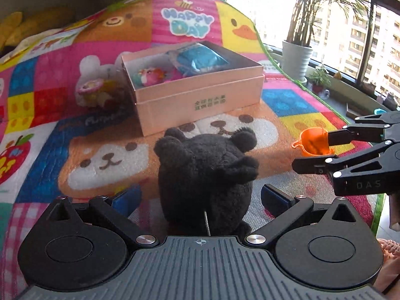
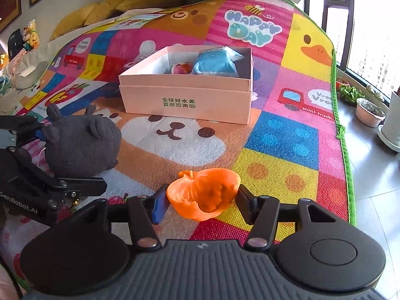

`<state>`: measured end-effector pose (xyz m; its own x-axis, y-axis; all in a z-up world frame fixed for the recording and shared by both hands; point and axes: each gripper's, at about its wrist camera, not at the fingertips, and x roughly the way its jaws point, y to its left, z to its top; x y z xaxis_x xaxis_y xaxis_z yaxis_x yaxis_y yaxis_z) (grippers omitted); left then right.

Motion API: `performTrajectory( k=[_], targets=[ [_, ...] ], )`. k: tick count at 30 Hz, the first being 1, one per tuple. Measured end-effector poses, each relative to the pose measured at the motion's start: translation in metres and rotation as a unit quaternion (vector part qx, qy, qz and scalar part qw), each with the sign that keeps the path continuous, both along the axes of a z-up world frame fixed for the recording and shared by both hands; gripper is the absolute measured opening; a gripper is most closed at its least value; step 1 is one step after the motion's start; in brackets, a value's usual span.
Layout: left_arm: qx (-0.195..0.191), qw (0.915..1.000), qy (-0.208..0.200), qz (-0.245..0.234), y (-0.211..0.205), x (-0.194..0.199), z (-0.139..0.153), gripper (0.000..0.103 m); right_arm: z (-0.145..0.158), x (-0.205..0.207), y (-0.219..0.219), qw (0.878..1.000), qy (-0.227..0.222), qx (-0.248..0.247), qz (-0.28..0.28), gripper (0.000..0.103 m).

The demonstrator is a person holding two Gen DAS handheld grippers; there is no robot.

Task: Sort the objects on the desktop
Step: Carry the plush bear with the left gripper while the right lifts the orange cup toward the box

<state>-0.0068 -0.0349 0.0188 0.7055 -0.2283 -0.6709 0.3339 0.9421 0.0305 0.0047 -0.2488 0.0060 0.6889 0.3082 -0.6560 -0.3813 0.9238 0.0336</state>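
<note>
A black plush bear (image 1: pixel 207 175) sits on the colourful play mat, between the fingers of my left gripper (image 1: pixel 200 197). The blue pads stand a little off its sides, so the gripper is open around it. In the right wrist view my right gripper (image 2: pixel 201 200) is shut on a small orange toy cup (image 2: pixel 203 195), which lies tilted with its mouth toward the camera, both pads against its sides. The left wrist view shows the orange cup (image 1: pixel 313 142) at the right, in the right gripper (image 1: pixel 312 152). From the right wrist view the plush (image 2: pixel 80 147) and left gripper (image 2: pixel 70 160) are at the left.
An open pink cardboard box (image 2: pixel 185 100) stands beyond both grippers, holding a blue packet (image 2: pixel 215 65) and a pink toy (image 2: pixel 181 69). The mat's green edge (image 2: pixel 346 150) runs along the right, with floor and potted plants (image 2: pixel 370 112) past it. Yellow cushions lie at the far left.
</note>
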Motion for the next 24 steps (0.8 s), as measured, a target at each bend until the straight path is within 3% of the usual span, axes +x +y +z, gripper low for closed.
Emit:
performTrajectory(
  k=[7, 9, 10, 24],
  targets=[
    [-0.009, 0.9999, -0.01, 0.002, -0.004, -0.006, 0.004, 0.1, 0.006, -0.005, 0.003, 1.0, -0.008, 0.001, 0.005, 0.056],
    [-0.011, 0.9999, -0.002, 0.003, -0.004, -0.006, 0.005, 0.073, 0.008, -0.008, 0.004, 1.0, -0.009, 0.002, 0.007, 0.056],
    [-0.011, 0.9999, 0.001, 0.007, -0.004, -0.006, 0.005, 0.071, 0.01, -0.01, 0.004, 1.0, -0.011, 0.002, 0.008, 0.056],
    [0.004, 0.999, -0.041, -0.016, -0.006, -0.044, 0.033, 0.069, 0.035, -0.027, -0.002, 0.999, -0.048, 0.023, 0.009, 0.056]
  ],
)
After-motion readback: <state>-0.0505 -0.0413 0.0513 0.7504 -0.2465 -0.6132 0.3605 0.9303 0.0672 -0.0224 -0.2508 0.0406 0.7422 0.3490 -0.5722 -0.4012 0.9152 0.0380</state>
